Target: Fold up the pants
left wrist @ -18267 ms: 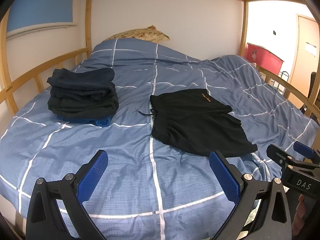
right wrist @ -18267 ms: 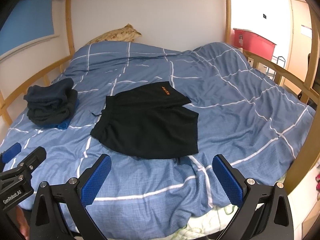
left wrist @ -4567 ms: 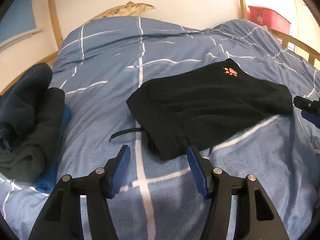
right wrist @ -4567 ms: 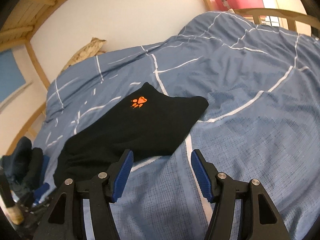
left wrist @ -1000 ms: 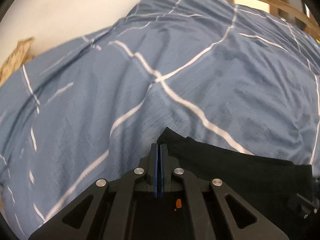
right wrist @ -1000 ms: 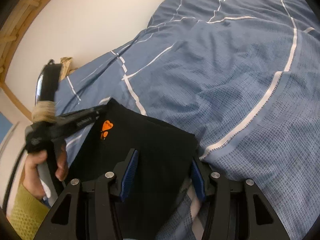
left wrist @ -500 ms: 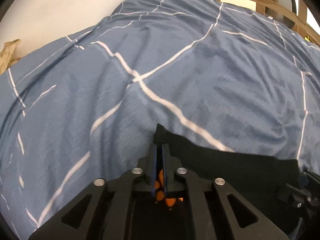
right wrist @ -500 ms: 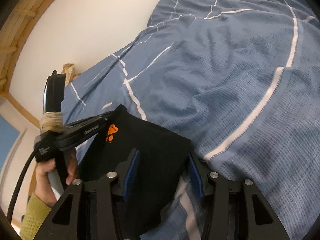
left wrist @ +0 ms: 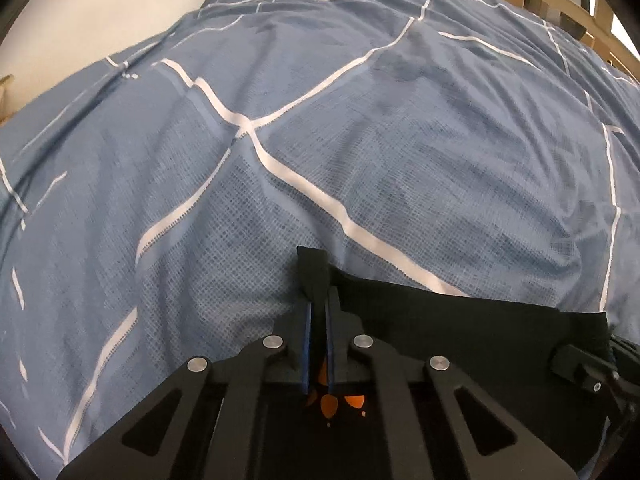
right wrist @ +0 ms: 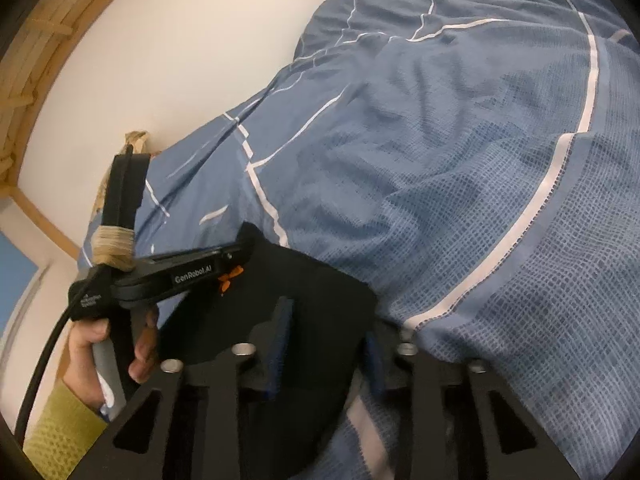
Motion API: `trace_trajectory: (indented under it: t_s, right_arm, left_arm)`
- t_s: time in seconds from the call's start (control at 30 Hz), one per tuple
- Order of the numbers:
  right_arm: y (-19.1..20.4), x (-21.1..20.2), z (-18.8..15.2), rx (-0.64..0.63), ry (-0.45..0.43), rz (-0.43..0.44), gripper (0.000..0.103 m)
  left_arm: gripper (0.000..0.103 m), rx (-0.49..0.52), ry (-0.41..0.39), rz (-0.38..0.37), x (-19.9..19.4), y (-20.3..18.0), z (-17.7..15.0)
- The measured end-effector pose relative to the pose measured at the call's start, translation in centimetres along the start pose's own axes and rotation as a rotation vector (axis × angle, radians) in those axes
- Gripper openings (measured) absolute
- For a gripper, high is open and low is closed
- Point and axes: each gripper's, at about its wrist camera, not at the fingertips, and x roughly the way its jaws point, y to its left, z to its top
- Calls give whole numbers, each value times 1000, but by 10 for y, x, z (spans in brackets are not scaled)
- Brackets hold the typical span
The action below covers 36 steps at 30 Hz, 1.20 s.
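Blue bedding [left wrist: 360, 128] is carrying half-folded pants [right wrist: 320, 304]; left gripper [left wrist: 318, 312] is pinching a corner, right gripper [right wrist: 326, 346] is closing around the hem, final fold pending.

We see a bed [left wrist: 520, 12] with a light wooden frame, covered by a rumpled blue duvet [left wrist: 400, 140] crossed with white lines. On the duvet lie black pants [right wrist: 320, 292] bearing an orange paw print, and a patterned pillow [right wrist: 138, 138] rests by the wall.
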Motion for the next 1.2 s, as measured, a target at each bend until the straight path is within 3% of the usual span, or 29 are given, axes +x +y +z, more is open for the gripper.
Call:
trace_trajectory:
  t_s: [0.13, 0.33, 0.6, 0.93, 1.1, 1.2]
  right_arm:
    - [5, -5, 1, -28, -20, 2, 12]
    - [27, -26, -1, -147, -84, -15, 10]
    - [97, -67, -23, -455, -200, -60, 10]
    - [181, -86, -89, -751, -195, -29, 10]
    - [201, -91, -130, -854, -144, -4, 10]
    - [206, -85, -151, -886, -92, 14, 10]
  left_arm:
    - [6, -19, -70, 8, -17, 1, -4]
    - [6, -83, -218, -21, -66, 12, -18]
    - [6, -220, -398, -41, -135, 44, -68]
    - [6, -334, -461, 23, -187, 86, -159]
    - [7, -363, -442, 50, -194, 93, -191]
    - [8, -370, -384, 95, -188, 93, -206]
